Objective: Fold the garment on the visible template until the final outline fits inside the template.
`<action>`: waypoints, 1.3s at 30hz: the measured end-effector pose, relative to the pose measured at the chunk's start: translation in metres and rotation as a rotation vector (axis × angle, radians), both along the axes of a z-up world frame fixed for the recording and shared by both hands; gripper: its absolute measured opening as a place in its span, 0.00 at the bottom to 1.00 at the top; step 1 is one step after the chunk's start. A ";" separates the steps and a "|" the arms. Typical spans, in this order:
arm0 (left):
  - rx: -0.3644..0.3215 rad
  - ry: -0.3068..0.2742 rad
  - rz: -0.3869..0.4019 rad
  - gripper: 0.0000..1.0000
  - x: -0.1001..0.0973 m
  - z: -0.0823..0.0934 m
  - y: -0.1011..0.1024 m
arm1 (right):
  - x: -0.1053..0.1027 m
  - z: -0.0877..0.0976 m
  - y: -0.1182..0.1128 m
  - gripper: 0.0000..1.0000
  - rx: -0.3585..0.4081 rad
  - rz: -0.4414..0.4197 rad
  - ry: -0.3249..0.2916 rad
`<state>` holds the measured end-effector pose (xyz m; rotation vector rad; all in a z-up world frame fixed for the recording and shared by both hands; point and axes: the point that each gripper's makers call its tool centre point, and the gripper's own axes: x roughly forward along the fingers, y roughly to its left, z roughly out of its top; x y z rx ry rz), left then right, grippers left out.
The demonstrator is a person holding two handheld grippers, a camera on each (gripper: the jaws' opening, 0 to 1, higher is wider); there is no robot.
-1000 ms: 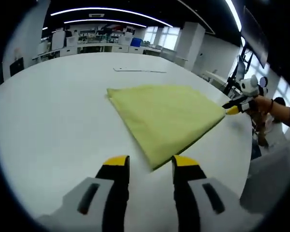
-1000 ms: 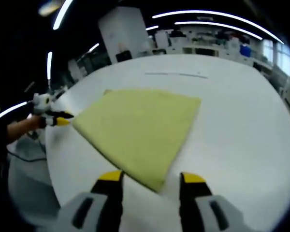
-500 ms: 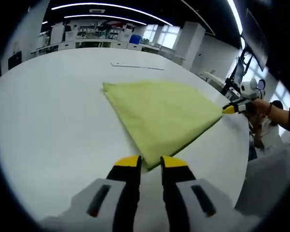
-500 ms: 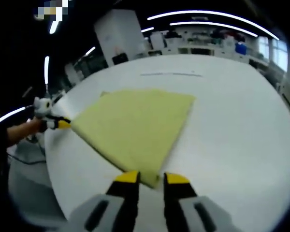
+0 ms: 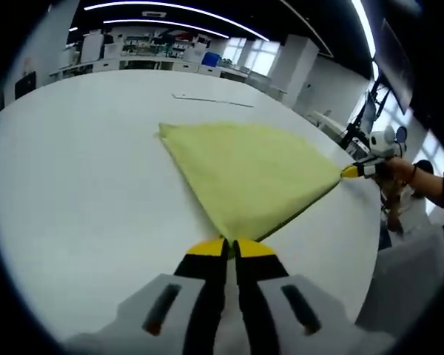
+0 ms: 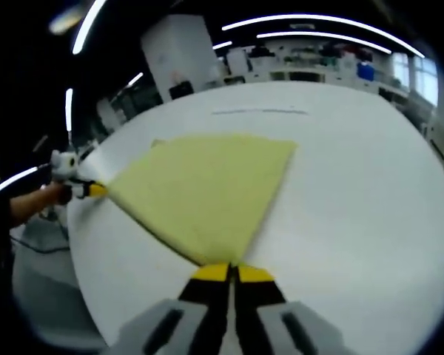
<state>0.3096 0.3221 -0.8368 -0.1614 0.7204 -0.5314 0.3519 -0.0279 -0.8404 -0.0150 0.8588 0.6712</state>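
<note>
A yellow-green folded garment [image 5: 244, 170] lies flat on the white table [image 5: 74, 185]. In the left gripper view my left gripper [image 5: 230, 247] is shut on the garment's near corner. My right gripper [image 5: 349, 172], held by a hand, pinches the corner at the right. In the right gripper view the garment [image 6: 203, 185] spreads ahead, and the right gripper [image 6: 231, 272] is shut on its near corner. The left gripper [image 6: 96, 190] grips the corner at the left. A thin dark line [image 5: 211, 100] marks the table beyond the cloth.
The table's curved edge [image 5: 370, 244] runs close by on the right, with a person's hand [image 5: 403, 168] and floor beyond. Desks and shelves [image 5: 155, 63] stand far behind. The same thin line [image 6: 259, 112] lies past the cloth in the right gripper view.
Both grippers went from open to shut, closing on the garment's two near corners. Each moved forward slightly onto its corner. The cloth still lies flat.
</note>
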 end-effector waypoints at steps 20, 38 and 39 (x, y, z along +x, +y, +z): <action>0.038 -0.025 -0.044 0.00 -0.008 0.002 -0.002 | -0.017 0.001 -0.003 0.00 -0.043 0.042 -0.005; 0.055 -0.033 -0.055 0.00 -0.030 0.004 -0.009 | -0.027 0.001 -0.005 0.00 -0.060 0.049 -0.009; 0.055 -0.033 -0.053 0.00 -0.031 0.003 -0.009 | -0.026 0.000 -0.005 0.00 -0.059 0.047 -0.011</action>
